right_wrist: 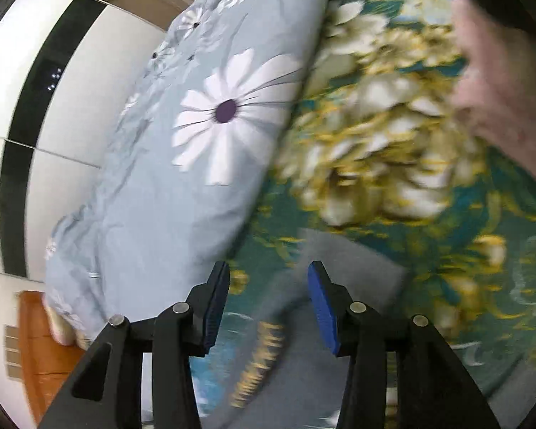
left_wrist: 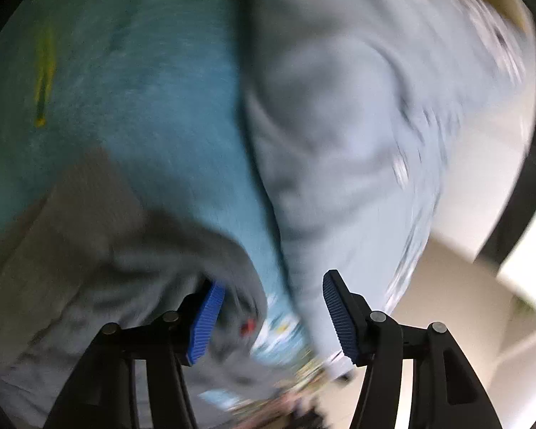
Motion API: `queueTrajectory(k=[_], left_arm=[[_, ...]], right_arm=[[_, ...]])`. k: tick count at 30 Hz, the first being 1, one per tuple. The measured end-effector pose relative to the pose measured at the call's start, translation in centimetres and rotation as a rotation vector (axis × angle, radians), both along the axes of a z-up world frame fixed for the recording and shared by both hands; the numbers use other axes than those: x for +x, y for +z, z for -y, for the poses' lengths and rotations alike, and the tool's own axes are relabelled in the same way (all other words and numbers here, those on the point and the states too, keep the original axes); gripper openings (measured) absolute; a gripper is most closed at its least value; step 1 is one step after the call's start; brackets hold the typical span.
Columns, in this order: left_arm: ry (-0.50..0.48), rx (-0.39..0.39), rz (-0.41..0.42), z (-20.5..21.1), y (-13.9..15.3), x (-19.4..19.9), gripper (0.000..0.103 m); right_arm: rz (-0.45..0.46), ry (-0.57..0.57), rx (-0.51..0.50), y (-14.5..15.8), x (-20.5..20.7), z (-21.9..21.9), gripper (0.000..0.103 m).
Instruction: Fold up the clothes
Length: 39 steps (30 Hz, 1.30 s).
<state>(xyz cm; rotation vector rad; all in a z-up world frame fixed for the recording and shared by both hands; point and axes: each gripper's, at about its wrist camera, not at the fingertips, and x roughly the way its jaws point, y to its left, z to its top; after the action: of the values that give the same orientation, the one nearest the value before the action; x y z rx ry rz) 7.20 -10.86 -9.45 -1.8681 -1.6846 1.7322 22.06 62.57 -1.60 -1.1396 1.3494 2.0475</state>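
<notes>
In your left wrist view, a grey garment (left_wrist: 100,250) fills the lower left, lying blurred over the teal bedspread (left_wrist: 153,100); to its right a pale blue pillow (left_wrist: 339,125) runs up the frame, and past that a cream floor shows. Your left gripper (left_wrist: 269,316) has its jaws parted about halfway, the blue pads (left_wrist: 205,325) standing clear of each other with grey cloth and a bit of the flowered spread visible in the gap; nothing looks pinched, though the blur makes contact hard to judge. In your right wrist view, a white wardrobe with a black stripe (right_wrist: 28,136) stands at the left, then the pillow (right_wrist: 182,164) with its white daisy print, then the bedspread (right_wrist: 393,143) with yellow and white flowers. The grey garment (right_wrist: 339,261) lies on the spread just ahead of your right gripper (right_wrist: 268,309), whose jaws stand moderately apart with cloth below and between them, not clamped. A blurred pink shape fills the upper right edge.
</notes>
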Motion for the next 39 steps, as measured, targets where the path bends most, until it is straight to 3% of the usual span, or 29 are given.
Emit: queueTrajectory(k=[4,6,9,12,13,15,16,18,21,23,28,31,33,38,39], left_arm=[[-0.192,-0.183,-0.146,-0.5,4.9,0.6,0.064],[-0.235,-0.295,-0.169,0.0,6.4,0.7,0.065],[-0.218,-0.410,-0.153,-0.6,7.7,2.5,0.065],[-0.209,-0.483,-0.139,4.4,7.8,7.2,0.065],[-0.218,-0.522,-0.124,4.9,6.8,7.2,0.065],[-0.249,-0.587,-0.104,7.2,6.1,7.6,0.065],[-0.270,-0.605,-0.106,7.4,5.9,7.8,0.065],[-0.317,-0.630,-0.121,6.4,4.9,6.5,0.065],[-0.413,-0.706,-0.140,4.0,3.7,5.2,0.065],[-0.457,-0.737,-0.133,3.4,2.7,4.9,0.065],[-0.513,-0.758,-0.133,2.5,0.7,3.9,0.065],[-0.552,-0.765,-0.145,2.0,-0.4,3.3,0.065],[-0.560,-0.760,-0.149,1.8,-1.0,3.0,0.065],[-0.560,-0.769,-0.148,1.3,-2.1,2.8,0.065],[-0.560,-0.773,-0.151,1.3,-2.1,2.8,0.065]], right_arm=[[0.090,-0.017,-0.039,-3.6,4.3,0.6,0.047],[0.118,-0.023,-0.080,-5.3,5.8,1.5,0.047],[0.078,-0.056,-0.140,-6.8,5.7,2.3,0.047],[0.065,-0.058,-0.146,-6.9,4.2,3.1,0.047],[0.077,-0.057,-0.141,-7.0,3.7,3.3,0.044],[0.129,-0.046,-0.110,-6.8,2.8,3.7,0.013],[0.137,-0.030,-0.079,-6.1,2.6,3.8,0.006],[0.145,0.006,-0.012,-4.7,2.1,4.0,0.004],[0.073,-0.081,0.043,-2.1,3.4,2.5,0.004],[0.119,-0.117,0.048,-2.2,3.9,1.6,0.004],[0.156,-0.052,0.047,-3.3,4.1,2.7,0.008],[0.187,-0.063,0.105,-2.3,4.8,3.0,0.036],[0.211,-0.076,0.186,-0.5,5.2,2.7,0.037],[0.150,0.084,0.218,1.4,1.4,5.1,0.038],[0.141,0.094,0.184,0.8,0.3,5.4,0.038]])
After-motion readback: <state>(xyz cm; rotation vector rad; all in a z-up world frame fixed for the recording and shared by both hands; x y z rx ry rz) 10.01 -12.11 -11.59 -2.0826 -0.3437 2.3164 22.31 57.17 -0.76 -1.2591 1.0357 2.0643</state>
